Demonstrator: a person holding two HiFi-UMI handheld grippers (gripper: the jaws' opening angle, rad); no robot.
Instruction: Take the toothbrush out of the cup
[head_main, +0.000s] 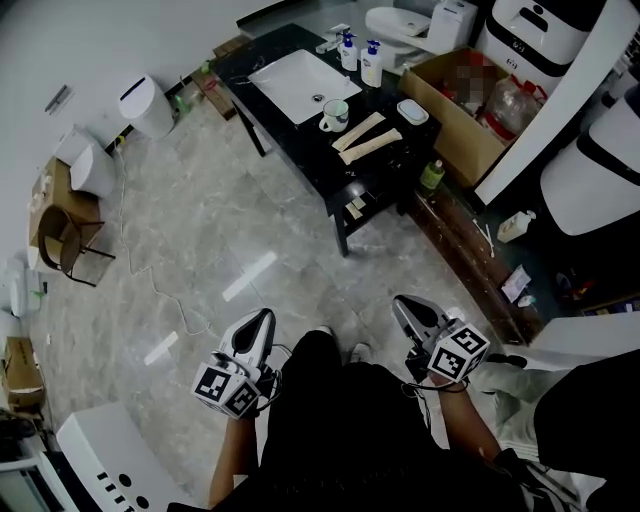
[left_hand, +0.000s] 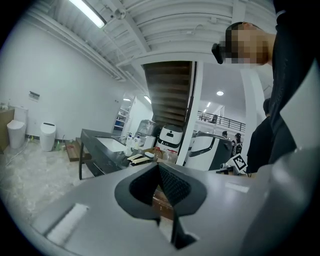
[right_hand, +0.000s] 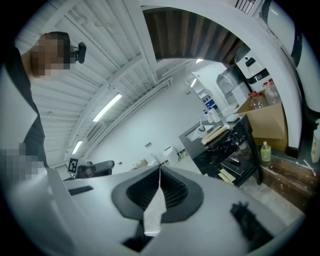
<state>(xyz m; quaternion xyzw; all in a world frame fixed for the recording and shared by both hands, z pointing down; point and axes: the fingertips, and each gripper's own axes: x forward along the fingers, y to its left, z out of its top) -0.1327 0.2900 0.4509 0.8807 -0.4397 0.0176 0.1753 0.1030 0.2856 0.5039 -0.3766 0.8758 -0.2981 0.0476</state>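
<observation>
Both claws clenched, nothing begun

Left gripper (head_main: 263, 318) and right gripper (head_main: 402, 304) are pinched closed on nothing, at the person's waist. The cup (head_main: 334, 115) stands well apart on the black table (head_main: 300, 138); its toothbrush is probably inside, too small to tell. Next: approach, open one claw.

Cup (head_main: 335, 116) distant, contents too small to tell. White unit (head_main: 105, 455) cut off at bottom-left edge.
</observation>
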